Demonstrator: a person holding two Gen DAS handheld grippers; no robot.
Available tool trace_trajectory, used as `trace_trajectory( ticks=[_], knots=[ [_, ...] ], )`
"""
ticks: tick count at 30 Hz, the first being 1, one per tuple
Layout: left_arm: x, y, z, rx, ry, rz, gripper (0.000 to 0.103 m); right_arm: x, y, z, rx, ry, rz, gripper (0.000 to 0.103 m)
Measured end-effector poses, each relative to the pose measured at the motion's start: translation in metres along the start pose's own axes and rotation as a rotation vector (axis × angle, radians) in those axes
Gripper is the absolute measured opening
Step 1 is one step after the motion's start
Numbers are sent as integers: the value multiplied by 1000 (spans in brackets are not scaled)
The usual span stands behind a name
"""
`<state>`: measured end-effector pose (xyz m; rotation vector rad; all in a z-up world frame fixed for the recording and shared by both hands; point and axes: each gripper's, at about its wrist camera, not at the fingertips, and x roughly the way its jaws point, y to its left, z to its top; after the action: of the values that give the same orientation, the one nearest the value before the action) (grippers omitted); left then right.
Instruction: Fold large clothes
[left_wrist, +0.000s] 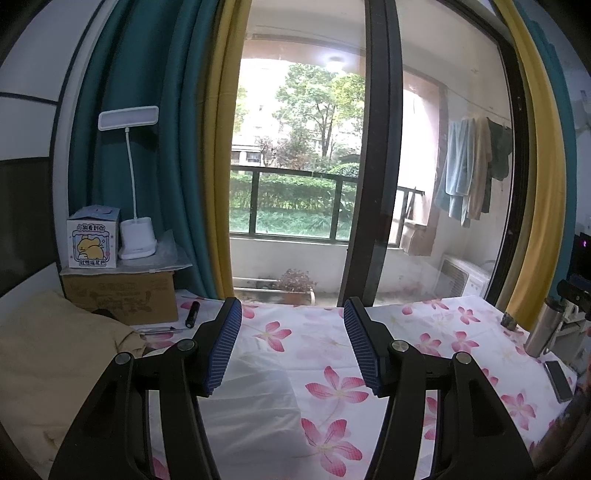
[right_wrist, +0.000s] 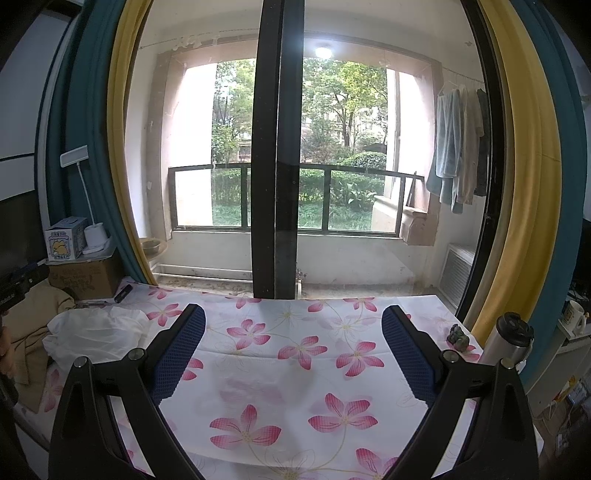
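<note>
two grippers in view, one per wrist camera. left gripper (left_wrist: 293, 345): fingers apart, nothing between the blue pads, hovering over the flowered sheet (left_wrist: 332, 369). right gripper (right_wrist: 293, 350): fingers wide apart, also with nothing between them, over the same sheet.

task items, counted: two loose garments. white garment (right_wrist: 96, 330) lies crumpled at about 9 o'clock in the right wrist view, just beside the right gripper's left finger; in the left wrist view it spreads under and between the left gripper's fingers, towards 6 o'clock. whether the pads touch it cannot be told. tan garment (left_wrist: 55, 354) lies heaped at 8 to 9 o'clock, touching the white one's far side.

small objects on the sheet: one black flashlight (left_wrist: 192, 314) at 10 o'clock, one phone (left_wrist: 558, 380) at 3 o'clock, one small dark figurine (right_wrist: 457, 336), one steel flask (right_wrist: 508, 338) at the right edge.

containers: one cardboard box (left_wrist: 122, 295) at 9 o'clock, closed, contents not visible; on top of it one cartoon-printed carton (left_wrist: 92, 240) and one white desk lamp (left_wrist: 136, 236), side by side and touching. one mug (right_wrist: 574, 315) off the sheet at 3 o'clock, contents not visible.

far, 12 o'clock: glass sliding door (right_wrist: 277, 147), teal and yellow curtains on both sides. on the balcony beyond: three hanging cloths (left_wrist: 472, 170) at 2 o'clock.
</note>
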<state>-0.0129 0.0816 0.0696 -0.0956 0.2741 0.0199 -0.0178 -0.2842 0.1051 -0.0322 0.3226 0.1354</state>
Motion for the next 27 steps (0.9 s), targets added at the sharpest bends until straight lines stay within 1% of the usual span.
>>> trace_trajectory(
  ticks=[27],
  knots=[
    [1,-1,-1,4,4,0,61,1,-1,-1,1,3,4,96]
  ],
)
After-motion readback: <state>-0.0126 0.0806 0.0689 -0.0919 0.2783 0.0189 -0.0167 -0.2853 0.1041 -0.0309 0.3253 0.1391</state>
